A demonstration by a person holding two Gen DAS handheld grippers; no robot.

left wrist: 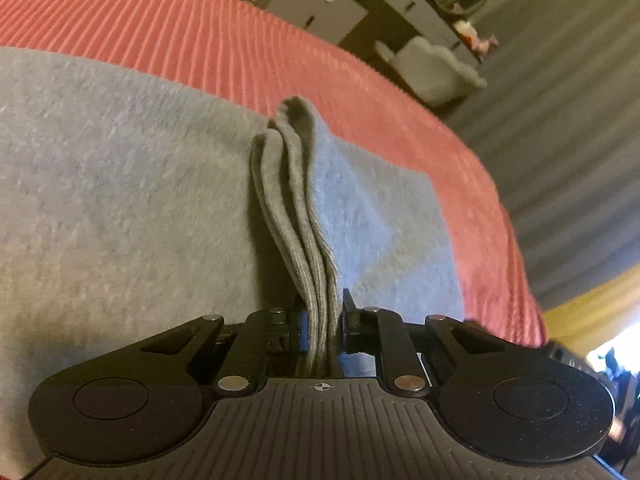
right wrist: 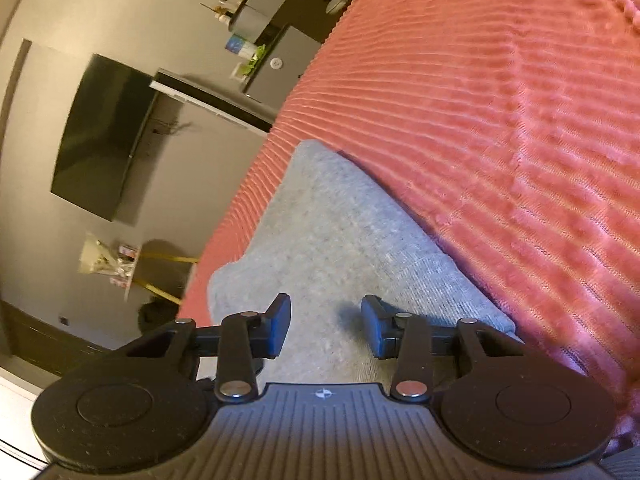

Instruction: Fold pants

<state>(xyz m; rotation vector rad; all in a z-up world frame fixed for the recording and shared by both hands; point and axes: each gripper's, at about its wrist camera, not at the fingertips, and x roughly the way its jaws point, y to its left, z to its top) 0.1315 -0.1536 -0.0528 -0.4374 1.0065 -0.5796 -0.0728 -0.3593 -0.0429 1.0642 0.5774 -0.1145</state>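
The grey pants (left wrist: 120, 184) lie spread on a bed covered by a salmon-pink ribbed blanket (left wrist: 168, 28), near the blanket's edge, where the floor and dark furniture show beyond.

The left claw (left wrist: 323, 332) is pinched on a gathered ridge of the pants' edge (left wrist: 292, 200): several layers of ribbed hem stand up between its jaws, pressed tight together. The right claw (right wrist: 326, 328) hovers over another part of the pants (right wrist: 332, 220), its blue-padded jaws spread apart with only flat cloth beneath them; the pads do not seem to press on anything, though whether they brush the fabric cannot be told.

The cloth looks like a soft, heathered jersey knit, slightly fuzzy, with thicker ribbing along the hem. It is probably light and wholly limp, so it will sag and drape from any point it is lifted by, and layers may slide over each other unless gripped together. The sturdiest hold appears to be the stacked hem or a seam, as the left claw has, since a pinch there catches all layers at once. A matching grip at the far corner, under the right claw, would likely keep the fold square. The plush, corded blanket may drag on the knit.
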